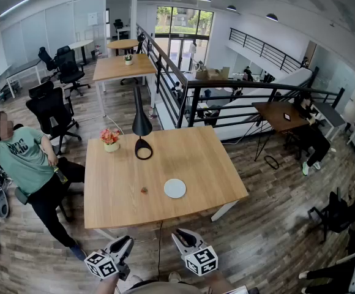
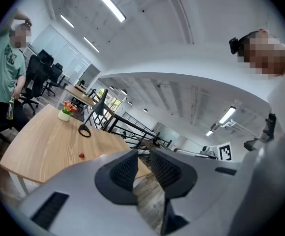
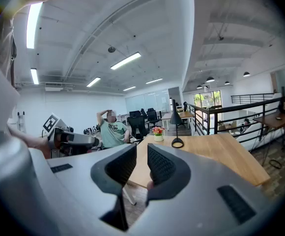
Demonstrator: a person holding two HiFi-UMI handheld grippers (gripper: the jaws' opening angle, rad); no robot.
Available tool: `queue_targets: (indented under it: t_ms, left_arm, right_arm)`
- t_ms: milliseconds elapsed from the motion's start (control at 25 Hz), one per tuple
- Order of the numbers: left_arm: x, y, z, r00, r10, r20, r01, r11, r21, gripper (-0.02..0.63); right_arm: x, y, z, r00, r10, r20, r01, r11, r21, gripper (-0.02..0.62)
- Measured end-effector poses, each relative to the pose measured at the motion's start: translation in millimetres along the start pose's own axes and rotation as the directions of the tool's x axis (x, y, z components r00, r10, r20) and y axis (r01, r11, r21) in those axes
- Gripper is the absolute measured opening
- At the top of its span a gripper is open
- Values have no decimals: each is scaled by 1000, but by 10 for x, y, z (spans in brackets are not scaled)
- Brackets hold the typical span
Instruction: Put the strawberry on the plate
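The left gripper and the right gripper hang just short of the near edge of the light wooden table, each with its jaws pressed together on nothing. By my reading no step is done. The small red strawberry lies on bare wood beside the round white plate, not touching it, and has yet to be picked up. The left gripper view catches the strawberry. The right gripper view hides strawberry and plate behind its jaws and shows the black desk lamp farther back.
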State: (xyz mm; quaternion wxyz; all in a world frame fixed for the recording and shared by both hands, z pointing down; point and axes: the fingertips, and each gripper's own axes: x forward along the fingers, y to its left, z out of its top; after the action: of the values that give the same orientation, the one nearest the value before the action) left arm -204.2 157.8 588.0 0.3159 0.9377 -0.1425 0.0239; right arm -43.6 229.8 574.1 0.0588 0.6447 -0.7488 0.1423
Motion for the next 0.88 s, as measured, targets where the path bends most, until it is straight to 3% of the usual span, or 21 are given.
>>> queue_targets:
  t_ms: [280,440,640,880]
  left_arm:
    - [-16,143,35,1000,-1,0,1,1000,-10,64]
    - [44,149,-34,1000,-7,-20,6,1000,-17,64]
    - [40,117,20,1000,-13,-4,13,1000,-15,64]
    - [2,144,28,999,-31,31,33,997,-64,64]
  right_arm:
    - [65,93,142,996,55,65,-57,998,35,77]
    - [16,25,48,999,30,40,-31,999,34,77]
    - [22,-7,50,999,23,37,-24,999,36,77]
    - [76,-22,49,999,25,32,-26,999,44,77]
